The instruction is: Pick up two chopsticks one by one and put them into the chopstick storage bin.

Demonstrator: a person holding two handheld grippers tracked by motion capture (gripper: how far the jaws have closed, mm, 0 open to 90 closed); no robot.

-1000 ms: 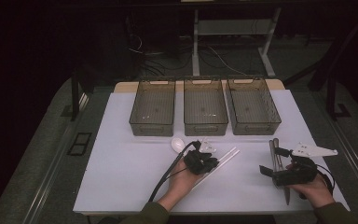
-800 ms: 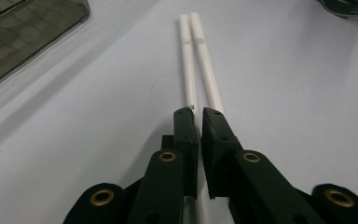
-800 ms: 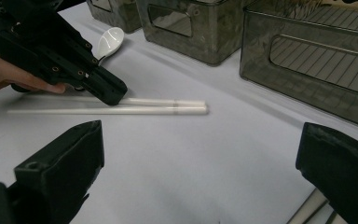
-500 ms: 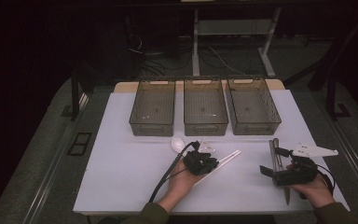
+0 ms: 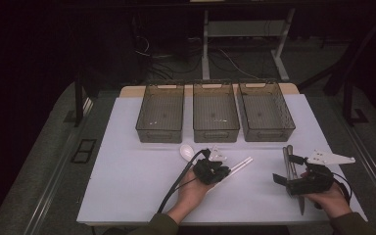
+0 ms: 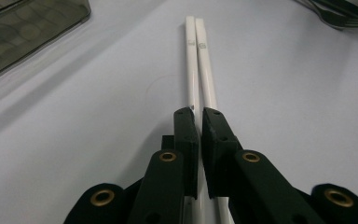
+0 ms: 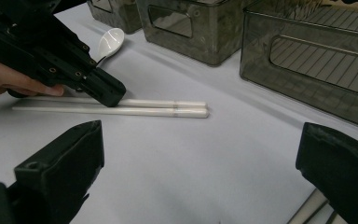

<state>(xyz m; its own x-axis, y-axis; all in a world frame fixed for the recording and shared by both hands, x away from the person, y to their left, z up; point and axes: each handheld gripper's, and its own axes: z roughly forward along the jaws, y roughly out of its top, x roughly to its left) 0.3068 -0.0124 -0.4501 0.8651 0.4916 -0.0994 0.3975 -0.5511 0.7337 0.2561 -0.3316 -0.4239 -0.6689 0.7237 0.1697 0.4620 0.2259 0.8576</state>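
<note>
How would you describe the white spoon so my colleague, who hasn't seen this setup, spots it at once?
Start at the three dark mesh bins along the table's far side. Just in front of the gap between the left and middle bins, a white spoon lies on the white tabletop, beside the left hand-held gripper. Its rounded bowl sets it apart from the pair of straight white chopsticks lying to its right.

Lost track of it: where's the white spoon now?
High view: the white spoon lies on the table before the middle bin, just left of the left tongs.
</note>
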